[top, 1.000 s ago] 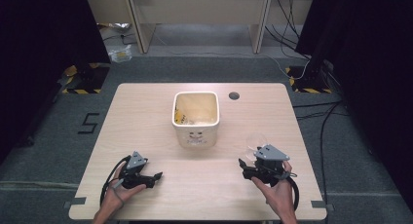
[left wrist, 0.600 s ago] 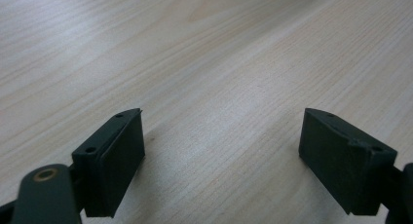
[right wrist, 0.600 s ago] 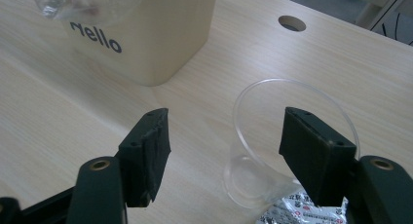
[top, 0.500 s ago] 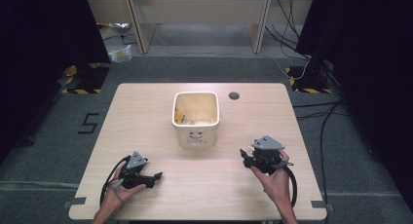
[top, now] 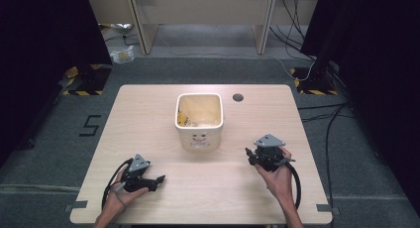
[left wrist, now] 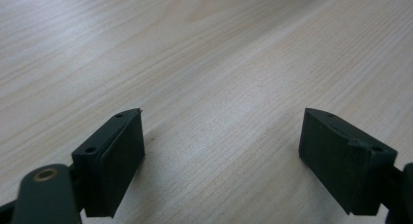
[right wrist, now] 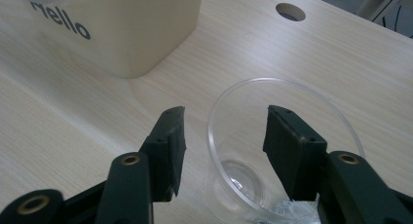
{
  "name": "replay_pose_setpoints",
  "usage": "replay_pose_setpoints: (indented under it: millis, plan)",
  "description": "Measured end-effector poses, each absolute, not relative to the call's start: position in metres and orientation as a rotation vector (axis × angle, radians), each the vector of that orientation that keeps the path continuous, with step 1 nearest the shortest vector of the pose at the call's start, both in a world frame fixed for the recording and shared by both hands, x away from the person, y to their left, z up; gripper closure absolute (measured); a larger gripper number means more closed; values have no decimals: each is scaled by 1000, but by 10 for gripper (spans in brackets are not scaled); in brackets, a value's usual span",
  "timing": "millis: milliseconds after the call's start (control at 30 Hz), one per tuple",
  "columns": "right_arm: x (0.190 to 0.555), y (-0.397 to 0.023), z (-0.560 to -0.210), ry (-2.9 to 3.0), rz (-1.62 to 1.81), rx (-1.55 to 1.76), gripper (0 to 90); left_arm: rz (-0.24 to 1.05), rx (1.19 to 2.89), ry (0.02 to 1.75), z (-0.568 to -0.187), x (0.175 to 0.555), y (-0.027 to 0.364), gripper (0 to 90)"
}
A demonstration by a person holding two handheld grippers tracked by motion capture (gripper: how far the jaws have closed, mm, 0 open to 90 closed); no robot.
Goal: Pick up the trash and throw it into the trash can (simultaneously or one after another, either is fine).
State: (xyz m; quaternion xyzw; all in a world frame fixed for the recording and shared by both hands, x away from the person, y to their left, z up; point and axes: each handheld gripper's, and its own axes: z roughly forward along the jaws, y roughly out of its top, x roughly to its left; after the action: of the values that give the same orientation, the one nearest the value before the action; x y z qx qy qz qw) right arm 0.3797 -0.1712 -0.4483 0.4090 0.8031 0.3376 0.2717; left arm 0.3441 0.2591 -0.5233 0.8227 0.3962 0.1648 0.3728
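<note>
A clear plastic cup (right wrist: 234,177) stands on the wooden table (right wrist: 341,53), just right of a cream bin (right wrist: 122,34) printed "hello". My right gripper (right wrist: 224,112) straddles the cup's near-left wall, one jaw inside the cup and the other outside. The jaws have just been closing, with a gap still showing between the outer pad and the wall. In the high view this gripper (top: 252,157) covers the cup, right of the bin (top: 199,134). My left gripper (top: 157,181) rests at the front left. Its jaws (left wrist: 221,114) stand wide open over bare wood.
The bin holds a few yellowish scraps. A round cable hole (top: 237,97) sits in the table behind the bin, also seen from the right gripper (right wrist: 290,11). Black cables trail from both grippers toward the table's front edge (top: 198,220).
The right gripper has moved a little away from the person, onto the clear cup that stood just beyond it, and its jaws have narrowed. The left gripper has stayed put.
</note>
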Motion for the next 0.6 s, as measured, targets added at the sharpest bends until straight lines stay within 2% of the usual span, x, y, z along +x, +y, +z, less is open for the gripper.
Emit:
replay_pose_setpoints:
  millis: [100,233,267,367,467,600]
  plan:
    - [382,-171,-450,2172,901,1099,548,422,2108,1015,-523,344,259,159]
    - [384,-170,-454,2201,883,1083,667,422,2108,1015,-523,344,259,158]
    - [384,-170,-454,2201,883,1083,667,422,2108,1015,-523,344,259,158]
    - [384,-170,-455,2224,866,1040,770,422,2108,1015,-523,344,259,158]
    - [383,-170,-452,2228,871,1016,807,422,2108,1015,-523,344,259,158]
    - [380,-170,-446,2215,884,993,813,422,2108,1015,-523,344,259,158]
